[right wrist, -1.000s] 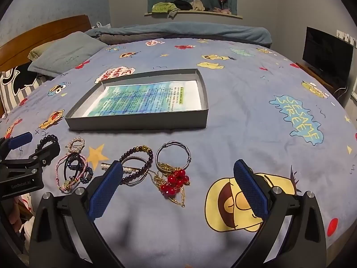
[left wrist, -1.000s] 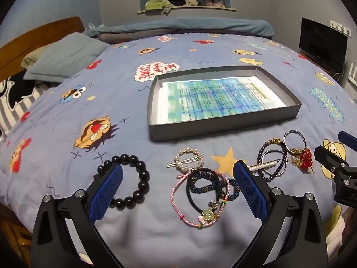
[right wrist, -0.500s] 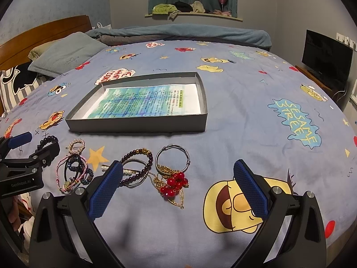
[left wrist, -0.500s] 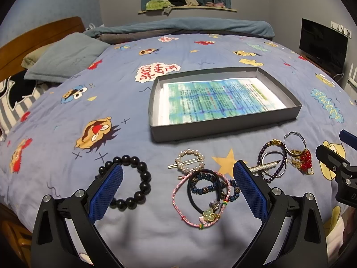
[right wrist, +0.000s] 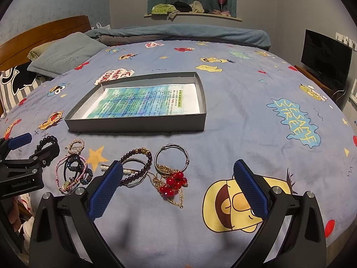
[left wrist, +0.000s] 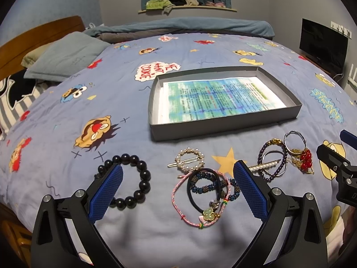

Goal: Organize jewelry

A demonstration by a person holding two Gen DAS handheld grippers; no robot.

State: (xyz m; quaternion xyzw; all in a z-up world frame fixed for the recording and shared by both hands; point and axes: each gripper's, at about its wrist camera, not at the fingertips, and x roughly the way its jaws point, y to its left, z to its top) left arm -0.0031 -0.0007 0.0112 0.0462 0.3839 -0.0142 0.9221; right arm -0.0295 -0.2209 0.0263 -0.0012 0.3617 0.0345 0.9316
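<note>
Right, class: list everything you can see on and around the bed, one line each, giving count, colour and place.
Tray: one, grey, mid-bed, printed sheet inside.
Beaded bracelet: one, black, far left of the jewelry row.
Pearl hair clip: one, white, near the tray's front.
Cord bracelets: tangled pile, pink and dark blue, centre.
Bangle: one, silver, right group.
Red bead cluster: one, on gold chain.
Pillow: one, grey-blue, left.
TV: one, black, right.
Left gripper: blue pads, open.
Right gripper: blue pads, open.

The left claw point(left wrist: 178, 189) and the right claw point(right wrist: 178, 189) both hang level with jaws spread wide, holding nothing, side by side.
</note>
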